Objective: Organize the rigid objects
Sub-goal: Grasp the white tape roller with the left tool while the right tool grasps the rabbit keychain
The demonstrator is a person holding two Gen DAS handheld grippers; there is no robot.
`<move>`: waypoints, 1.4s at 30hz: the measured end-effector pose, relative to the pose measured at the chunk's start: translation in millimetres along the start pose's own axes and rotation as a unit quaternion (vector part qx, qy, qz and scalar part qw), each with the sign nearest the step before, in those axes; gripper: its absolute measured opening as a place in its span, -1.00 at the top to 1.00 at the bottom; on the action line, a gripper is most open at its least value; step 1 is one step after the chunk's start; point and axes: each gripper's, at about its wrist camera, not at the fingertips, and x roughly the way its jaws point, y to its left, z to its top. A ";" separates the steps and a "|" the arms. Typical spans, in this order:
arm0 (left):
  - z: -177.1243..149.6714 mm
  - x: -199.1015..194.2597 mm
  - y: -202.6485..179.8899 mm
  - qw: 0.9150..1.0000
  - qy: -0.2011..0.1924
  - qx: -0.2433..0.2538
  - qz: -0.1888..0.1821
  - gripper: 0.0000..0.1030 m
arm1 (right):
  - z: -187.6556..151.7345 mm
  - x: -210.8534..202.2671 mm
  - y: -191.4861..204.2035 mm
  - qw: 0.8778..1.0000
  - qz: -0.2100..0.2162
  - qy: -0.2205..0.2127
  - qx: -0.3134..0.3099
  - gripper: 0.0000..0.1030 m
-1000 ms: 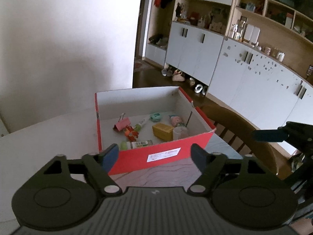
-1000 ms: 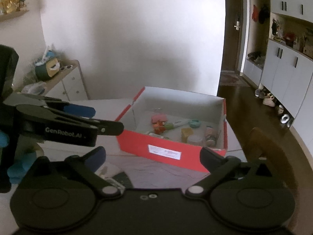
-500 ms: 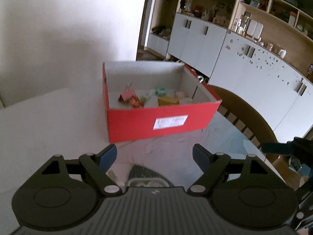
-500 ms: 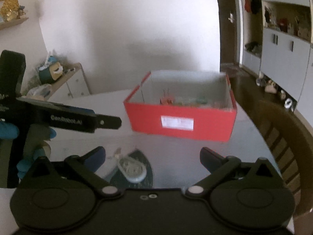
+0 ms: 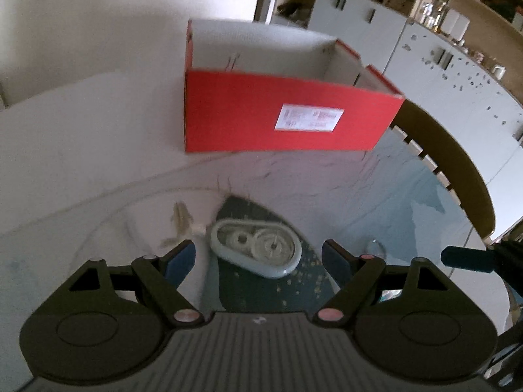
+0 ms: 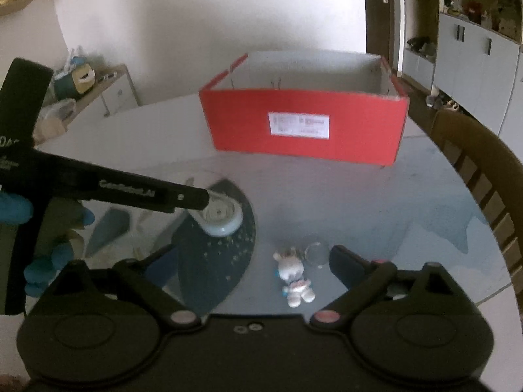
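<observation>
- Left gripper [image 5: 258, 258]: jaws stand wide apart with nothing clamped. The pale blue oval tape dispenser [image 5: 255, 251] lies flat on the worktop [image 5: 98, 150] between the fingertips; no pad presses on it. Judged purpose: the wide stance lets the fingers pass on either side of the casing before closing.
- Right gripper [image 6: 251, 261]: jaws are closing, with no contact yet. The small white plush figure [image 6: 295, 282] lies between the fingers, toward the 3 o'clock finger. A clear round disc [image 6: 314, 254] sits just beside it at 1 o'clock.
- Red cardboard box [image 5: 281, 121]: at 12 o'clock from both grippers, well apart from the loose items, open top upward, label facing the cameras. Judged role: the collection container, set within reach of both hands.
- Wooden chair [image 6: 483, 170]: at 3 o'clock, against the worktop edge.
- View differences:
  - Left wrist view shows the dispenser's two internal reels and its place between the fingers. The plush figure is out of frame; the other gripper appears only as a dark tip at 3 o'clock.
  - Right wrist view shows the plush figure and disc, plus the left gripper's finger from the side at 9 o'clock, its tip overlapping the dispenser and a blue-gloved hand [image 6: 14, 210] behind it.
  - Neither view shows the box contents; the near wall hides them.
</observation>
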 end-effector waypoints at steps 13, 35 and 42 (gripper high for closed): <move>-19.4 38.5 -3.3 0.996 0.038 -0.066 0.037 -0.64 | -17.4 29.6 -13.4 0.999 0.004 0.043 -0.003 -0.57; 1.0 79.4 -30.1 0.984 0.035 -0.080 0.154 -0.63 | -22.2 47.3 -18.4 0.997 0.016 0.061 -0.039 -0.33; -4.6 77.3 -31.4 0.985 0.025 -0.064 0.157 -0.63 | -20.4 52.8 -14.0 0.997 -0.007 0.052 -0.056 -0.08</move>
